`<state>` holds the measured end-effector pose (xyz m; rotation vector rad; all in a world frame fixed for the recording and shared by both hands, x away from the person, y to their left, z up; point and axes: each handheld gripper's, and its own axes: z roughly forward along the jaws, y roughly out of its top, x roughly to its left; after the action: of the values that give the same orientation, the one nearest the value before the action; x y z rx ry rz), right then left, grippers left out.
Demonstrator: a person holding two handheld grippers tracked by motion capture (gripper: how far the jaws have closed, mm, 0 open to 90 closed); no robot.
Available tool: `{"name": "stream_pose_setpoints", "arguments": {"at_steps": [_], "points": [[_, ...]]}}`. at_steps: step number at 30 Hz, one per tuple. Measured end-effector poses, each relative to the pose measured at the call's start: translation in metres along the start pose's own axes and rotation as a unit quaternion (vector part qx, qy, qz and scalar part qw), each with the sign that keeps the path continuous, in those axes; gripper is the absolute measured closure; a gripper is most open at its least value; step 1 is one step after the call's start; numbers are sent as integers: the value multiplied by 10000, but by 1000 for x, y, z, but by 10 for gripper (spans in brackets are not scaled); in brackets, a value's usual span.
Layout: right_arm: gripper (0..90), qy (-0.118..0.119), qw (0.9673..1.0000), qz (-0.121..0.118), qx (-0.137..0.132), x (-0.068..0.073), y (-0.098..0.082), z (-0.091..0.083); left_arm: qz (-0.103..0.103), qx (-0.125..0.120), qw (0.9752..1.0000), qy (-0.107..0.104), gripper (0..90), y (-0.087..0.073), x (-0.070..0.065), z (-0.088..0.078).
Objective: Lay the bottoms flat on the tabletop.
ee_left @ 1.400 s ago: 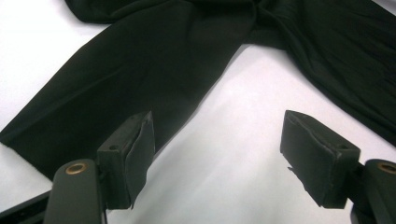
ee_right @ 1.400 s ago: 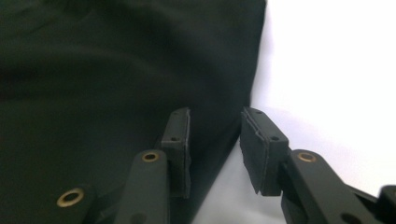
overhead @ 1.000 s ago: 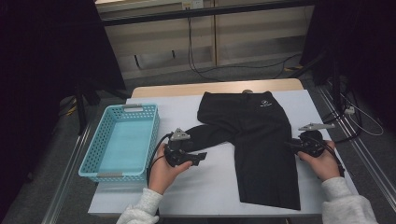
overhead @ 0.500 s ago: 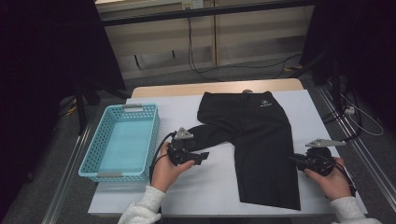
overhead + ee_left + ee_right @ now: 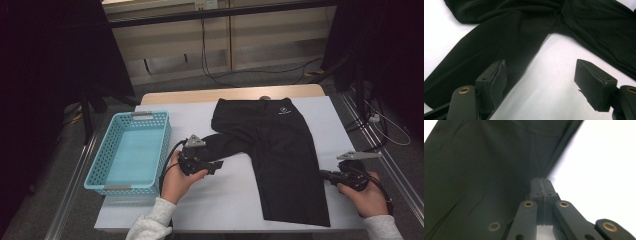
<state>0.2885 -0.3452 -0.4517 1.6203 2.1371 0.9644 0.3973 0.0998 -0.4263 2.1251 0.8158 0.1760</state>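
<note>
2 grippers worked black shorts [image 5: 280, 155] spread flat on the table [image 5: 230, 200]. Left gripper [image 5: 540, 82] stood wide over one leg. Right gripper [image 5: 541, 185] had just closed, pads together at the other leg's outer edge; whether cloth was caught could not be told. Confirm before pulling.

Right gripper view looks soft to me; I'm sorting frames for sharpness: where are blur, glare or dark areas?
Right gripper view: black fabric trousers slightly soft, white table blown out. Left gripper view: crisp foam pads. High view: evenly lit table, dark surroundings.
</note>
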Motion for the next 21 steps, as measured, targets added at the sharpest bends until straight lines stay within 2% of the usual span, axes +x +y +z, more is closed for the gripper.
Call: {"name": "stream_pose_setpoints", "arguments": {"at_steps": [3, 6, 13, 14, 15, 16, 17, 18, 19, 20, 21], "points": [[900, -41, 10000, -17, 1, -4, -1, -2, 27, 33, 10000, -14, 256, 0, 0, 1], [900, -109, 9999, 23, -2, -12, -2, -6, -4, 47, 10000, 58, 250, -1, 2, 1], [900, -111, 9999, -47, 39, -14, -1, -7, -48, -53, 9997, 213, 204, -1, 8, -4], [862, -168, 9997, -155, 19, -14, -1, -7, 27, -75, 9993, 366, 195, -1, 11, -6], [779, -221, 9995, -206, -46, -14, 0, -8, 27, -75, 9993, 366, 189, -1, 11, -6], [736, -284, 9993, -218, -119, -14, 1, -9, 40, -65, 9990, 435, 183, -3, 13, -6], [736, -284, 9993, -218, -119, -14, 1, -9, 40, -65, 9990, 435, 180, -3, 13, -6], [667, -271, 9989, -313, -238, -12, 3, -10, 154, -33, 9984, 537, 180, -5, 16, -4], [667, -271, 9989, -313, -238, -12, 3, -10, 154, -33, 9984, 537, 180, -5, 16, -4], [576, -292, 9982, -383, -368, -8, 6, -10, 244, 37, 9982, 554, 181, -7, 17, -1], [544, -286, 9979, -396, -420, -6, 8, -9, 244, 37, 9982, 554, 183, -7, 17, -1]]}}
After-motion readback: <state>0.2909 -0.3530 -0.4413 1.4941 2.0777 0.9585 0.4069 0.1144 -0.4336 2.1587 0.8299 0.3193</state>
